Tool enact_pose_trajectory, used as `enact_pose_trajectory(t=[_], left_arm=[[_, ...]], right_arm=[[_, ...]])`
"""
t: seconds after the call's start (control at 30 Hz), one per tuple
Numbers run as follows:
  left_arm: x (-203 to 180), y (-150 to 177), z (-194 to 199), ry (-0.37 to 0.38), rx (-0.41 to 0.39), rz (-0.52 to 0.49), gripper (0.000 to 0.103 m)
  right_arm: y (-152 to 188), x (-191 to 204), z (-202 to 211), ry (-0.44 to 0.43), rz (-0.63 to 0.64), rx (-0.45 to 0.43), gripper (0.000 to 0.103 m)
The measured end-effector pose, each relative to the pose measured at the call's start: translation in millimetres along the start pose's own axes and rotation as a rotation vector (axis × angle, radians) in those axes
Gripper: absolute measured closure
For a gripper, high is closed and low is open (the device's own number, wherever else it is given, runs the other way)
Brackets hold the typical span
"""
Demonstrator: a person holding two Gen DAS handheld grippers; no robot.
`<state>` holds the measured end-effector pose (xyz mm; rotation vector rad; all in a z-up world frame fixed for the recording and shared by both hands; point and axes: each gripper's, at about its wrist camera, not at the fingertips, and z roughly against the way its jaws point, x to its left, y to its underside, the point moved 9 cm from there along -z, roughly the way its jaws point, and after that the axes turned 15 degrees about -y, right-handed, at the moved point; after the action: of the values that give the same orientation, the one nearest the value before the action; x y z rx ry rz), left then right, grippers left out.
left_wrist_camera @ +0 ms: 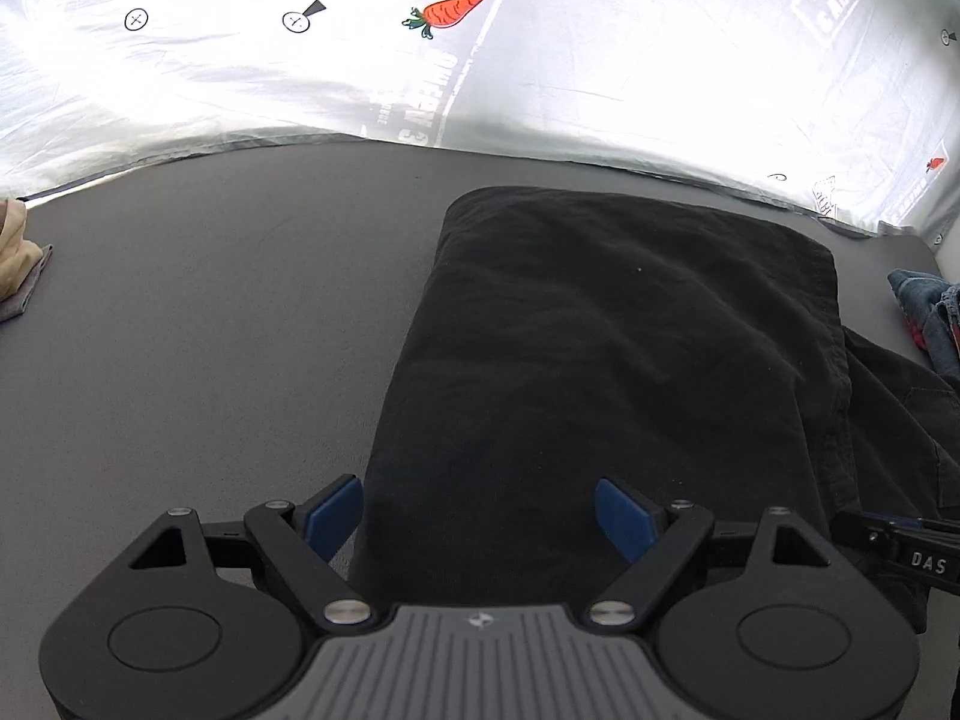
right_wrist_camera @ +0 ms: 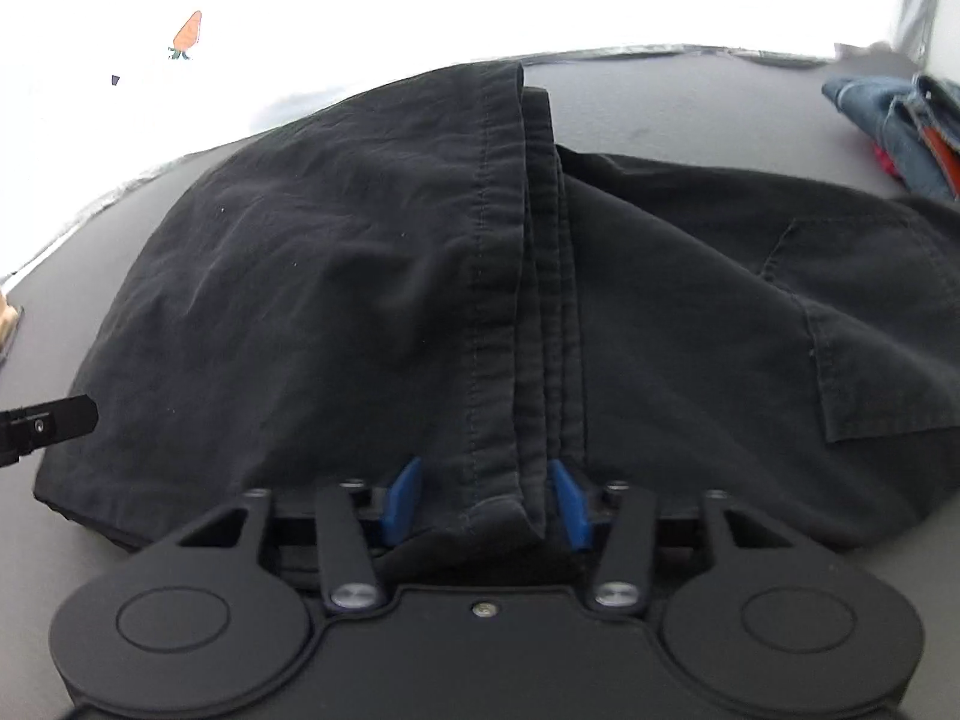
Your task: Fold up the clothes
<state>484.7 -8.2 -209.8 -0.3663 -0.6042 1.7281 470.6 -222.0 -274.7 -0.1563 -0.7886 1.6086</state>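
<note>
Black trousers [left_wrist_camera: 612, 348] lie folded on the grey table [left_wrist_camera: 198, 360]. My left gripper [left_wrist_camera: 480, 516] is open, its blue pads [left_wrist_camera: 333, 516] spread wide on either side of the near edge of the folded cloth. In the right wrist view the trousers [right_wrist_camera: 360, 276] show a stitched hem [right_wrist_camera: 528, 300] running toward me. My right gripper [right_wrist_camera: 486, 501] is open, blue pads [right_wrist_camera: 402, 498] either side of that hem's near end, with the cloth between them but not pinched. The left gripper's finger [right_wrist_camera: 48, 423] shows at the left edge.
A white sheet with carrot prints [left_wrist_camera: 447, 12] hangs behind the table. Blue jeans [right_wrist_camera: 894, 120] lie at the far right; they also show in the left wrist view [left_wrist_camera: 930, 318]. A beige garment [left_wrist_camera: 15, 258] lies at the left edge.
</note>
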Motion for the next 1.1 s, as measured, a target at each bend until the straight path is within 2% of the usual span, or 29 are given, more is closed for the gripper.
enact_pose_trajectory(t=[0.03, 0.07, 0.1, 0.17, 0.27, 0.37, 0.57, 0.6, 0.7, 0.77, 0.93, 1.1], left_arm=[[-1.1, 0.7, -2.6, 0.002, 0.009, -0.003, 0.018], [-2.3, 1.3, -5.1, 0.005, 0.017, -0.006, 0.018], [-3.5, 1.9, -7.6, 0.007, 0.025, -0.009, 0.018], [-5.9, 3.1, -12.7, 0.012, 0.041, -0.015, 0.017], [-8.6, 3.7, -19.3, -0.004, 0.046, -0.047, 0.016], [-8.7, 2.0, -22.0, -0.003, 0.045, -0.070, 0.016], [1.8, -1.8, -6.5, 0.029, 0.034, -0.047, 0.016], [3.6, -2.4, -3.9, 0.034, 0.032, -0.043, 0.016], [8.9, -4.3, 3.9, 0.050, 0.026, -0.031, 0.016], [8.4, -2.2, 13.9, 0.060, 0.005, -0.053, 0.015], [1.7, 19.9, 38.1, 0.086, -0.004, -0.072, 0.014], [-16.5, 38.3, 53.8, 0.104, -0.003, -0.104, 0.014]], right_arm=[[-0.5, 0.6, 11.1, -0.016, -0.015, -0.027, 0.083], [-1.3, 1.2, 25.3, -0.046, -0.044, -0.059, 0.094], [-1.0, 1.9, 39.5, -0.072, -0.069, -0.085, 0.096], [4.9, 1.8, 52.9, -0.073, -0.089, -0.095, 0.096], [19.2, -2.1, 42.7, -0.034, -0.114, -0.052, 0.095], [19.7, -2.6, 38.5, -0.014, -0.137, -0.036, 0.093], [26.1, -10.0, 32.2, 0.027, -0.160, -0.008, 0.084], [26.2, -9.5, 33.6, 0.032, -0.160, -0.007, 0.077], [32.8, -5.3, 45.0, 0.046, -0.164, -0.030, 0.067], [44.0, -2.3, 53.3, 0.056, -0.176, -0.032, 0.067], [82.6, -5.6, 72.5, 0.100, -0.206, -0.013, 0.065], [98.0, -29.1, 96.9, 0.065, -0.320, -0.082, 0.051]])
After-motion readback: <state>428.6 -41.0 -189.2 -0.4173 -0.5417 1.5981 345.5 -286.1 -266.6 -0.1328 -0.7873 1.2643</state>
